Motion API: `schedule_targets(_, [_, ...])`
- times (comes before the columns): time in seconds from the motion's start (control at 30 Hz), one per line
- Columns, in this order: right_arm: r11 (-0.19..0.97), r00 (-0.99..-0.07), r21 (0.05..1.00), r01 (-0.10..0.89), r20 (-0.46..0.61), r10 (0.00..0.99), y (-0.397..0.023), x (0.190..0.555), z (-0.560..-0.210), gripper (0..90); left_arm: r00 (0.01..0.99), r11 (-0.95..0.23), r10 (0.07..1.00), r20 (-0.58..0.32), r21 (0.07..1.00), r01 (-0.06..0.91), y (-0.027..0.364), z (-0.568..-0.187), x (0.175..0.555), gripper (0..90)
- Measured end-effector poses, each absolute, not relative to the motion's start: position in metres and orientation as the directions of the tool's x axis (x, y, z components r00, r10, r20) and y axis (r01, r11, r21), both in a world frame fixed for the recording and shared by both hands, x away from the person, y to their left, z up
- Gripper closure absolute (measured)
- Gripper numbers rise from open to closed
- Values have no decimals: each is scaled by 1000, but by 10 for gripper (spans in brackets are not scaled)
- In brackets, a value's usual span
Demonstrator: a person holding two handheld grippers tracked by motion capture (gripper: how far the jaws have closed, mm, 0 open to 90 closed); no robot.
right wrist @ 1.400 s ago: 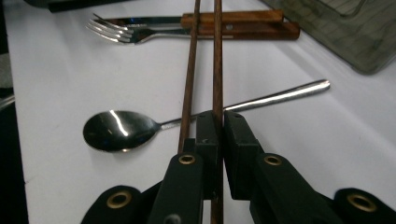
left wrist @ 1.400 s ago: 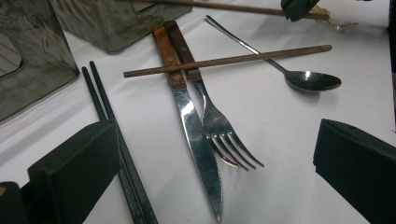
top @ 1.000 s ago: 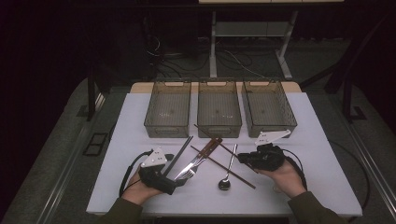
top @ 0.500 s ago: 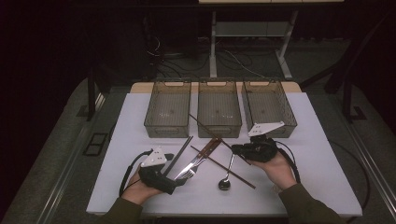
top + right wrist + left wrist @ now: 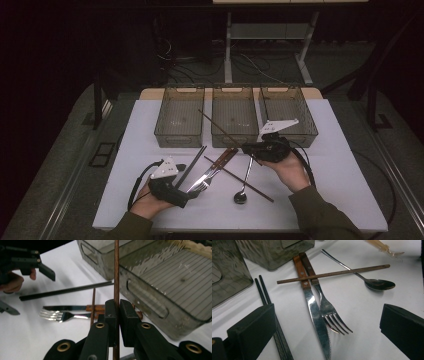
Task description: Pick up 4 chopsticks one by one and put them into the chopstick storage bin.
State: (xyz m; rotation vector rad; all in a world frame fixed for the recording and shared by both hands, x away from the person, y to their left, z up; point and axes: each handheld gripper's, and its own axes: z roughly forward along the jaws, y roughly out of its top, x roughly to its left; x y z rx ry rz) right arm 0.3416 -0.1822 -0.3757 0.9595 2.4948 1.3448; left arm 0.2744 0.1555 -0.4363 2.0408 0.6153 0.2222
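Your right gripper (image 5: 248,148), centre-right of the high view, is clamped on a brown chopstick (image 5: 220,129). In the right gripper view the pads (image 5: 112,312) pinch it hard, with no gap showing. The stick (image 5: 116,270) is thin, round, reddish-brown wood, plain and matte. It runs straight up the middle of that frame, past the near corner of a smoky clear bin (image 5: 160,290). In the high view it slants up-left from the jaws, with its far end over the middle bin (image 5: 234,116), off the table.

Your left gripper (image 5: 192,196), lower left of the high view, has jaws standing wide apart with nothing between the pads. It sits low by the black chopsticks (image 5: 265,300), which run under its left jaw in the left gripper view.

A second brown chopstick (image 5: 332,274) lies flat on the white table (image 5: 150,125), across the wood handles of the knife (image 5: 312,307) and fork (image 5: 325,305). The spoon (image 5: 372,282) is at the right of that frame, and its handle passes under the same stick.
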Motion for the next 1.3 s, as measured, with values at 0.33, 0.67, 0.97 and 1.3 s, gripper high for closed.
schedule_targets(0.33, [357,-763,801,481,181,621,-169,358,-366,841,855,-420,511,-87,843,336,155,-436,275,0])
schedule_targets(0.67, [330,-757,809,486,201,621,-148,378,-357,841,857,-416,507,-89,846,334,155,-436,275,2])
schedule_targets(0.97, [297,-744,821,487,212,633,-130,393,-346,841,857,-413,506,-93,847,335,155,-436,274,2])
schedule_targets(1.3, [298,-743,832,468,189,642,-104,409,-334,841,858,-411,506,-90,849,332,155,-436,275,2])
